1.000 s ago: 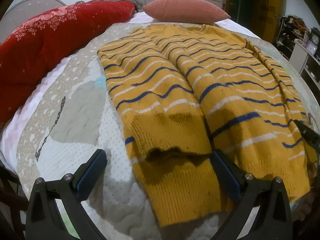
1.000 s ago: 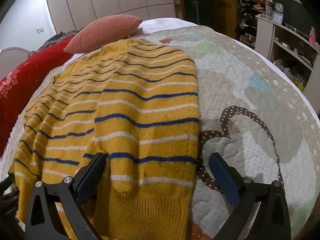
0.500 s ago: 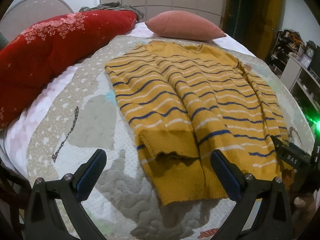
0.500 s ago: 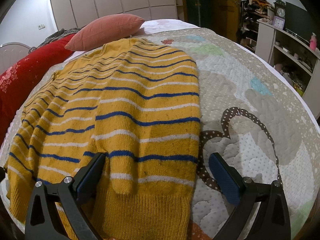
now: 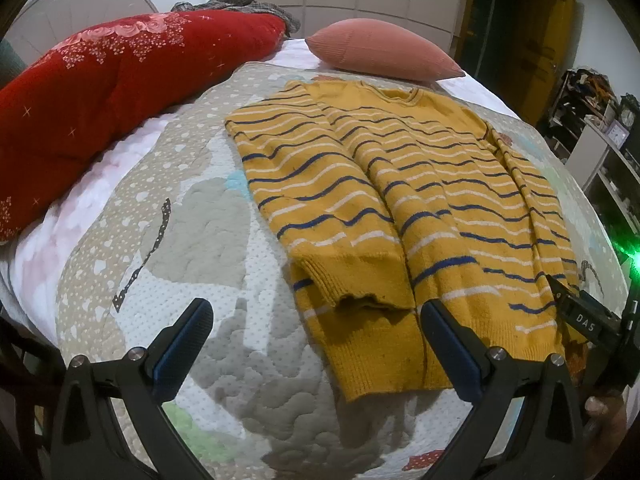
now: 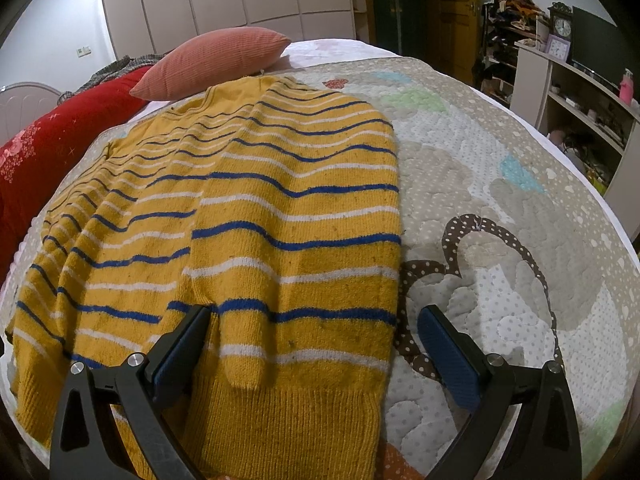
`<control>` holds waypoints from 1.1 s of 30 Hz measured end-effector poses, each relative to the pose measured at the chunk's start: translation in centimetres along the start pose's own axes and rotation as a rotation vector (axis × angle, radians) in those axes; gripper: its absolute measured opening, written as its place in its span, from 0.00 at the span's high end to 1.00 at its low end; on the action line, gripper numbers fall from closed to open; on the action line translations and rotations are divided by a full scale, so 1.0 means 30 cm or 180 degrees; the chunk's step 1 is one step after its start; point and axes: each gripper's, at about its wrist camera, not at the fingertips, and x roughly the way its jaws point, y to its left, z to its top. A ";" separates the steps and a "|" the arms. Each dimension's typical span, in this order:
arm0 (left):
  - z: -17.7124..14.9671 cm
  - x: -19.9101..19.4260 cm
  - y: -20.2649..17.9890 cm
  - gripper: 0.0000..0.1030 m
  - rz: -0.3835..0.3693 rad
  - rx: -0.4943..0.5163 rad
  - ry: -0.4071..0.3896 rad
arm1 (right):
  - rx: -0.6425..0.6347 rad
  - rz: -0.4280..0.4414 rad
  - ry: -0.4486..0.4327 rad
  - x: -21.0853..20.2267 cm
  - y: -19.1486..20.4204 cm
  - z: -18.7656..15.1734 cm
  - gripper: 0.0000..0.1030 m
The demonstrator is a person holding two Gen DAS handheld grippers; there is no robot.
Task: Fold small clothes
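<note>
Left gripper [image 5: 312,344] and right gripper [image 6: 314,338]: both spread wide, empty, hovering at the hem of the mustard-yellow knit sweater with blue and white stripes [image 6: 280,216], sleeves folded in, flat on the quilted bedspread [image 6: 500,240]. Risk: a pinch catching only 1 layer likely drags the 2 folded sleeves loose.

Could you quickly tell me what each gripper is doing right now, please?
Left gripper: open, holding nothing.
Right gripper: open, holding nothing, over the sweater.

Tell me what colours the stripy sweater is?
Yellow sweater with blue and white stripes, clearest from the right wrist view.
</note>
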 end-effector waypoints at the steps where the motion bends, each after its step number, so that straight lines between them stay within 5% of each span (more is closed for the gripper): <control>1: 0.000 0.000 0.001 0.00 -0.0001 0.0004 0.0000 | -0.0003 -0.0004 -0.0004 -0.001 0.000 -0.001 0.00; 20: -0.001 0.011 0.031 0.00 -0.0005 -0.0075 0.0039 | -0.0024 -0.0031 -0.0038 -0.009 0.003 -0.002 0.00; 33: 0.010 -0.003 0.253 0.00 0.0215 -0.0517 -0.0001 | -0.0135 -0.0110 -0.0041 0.001 0.025 -0.002 0.00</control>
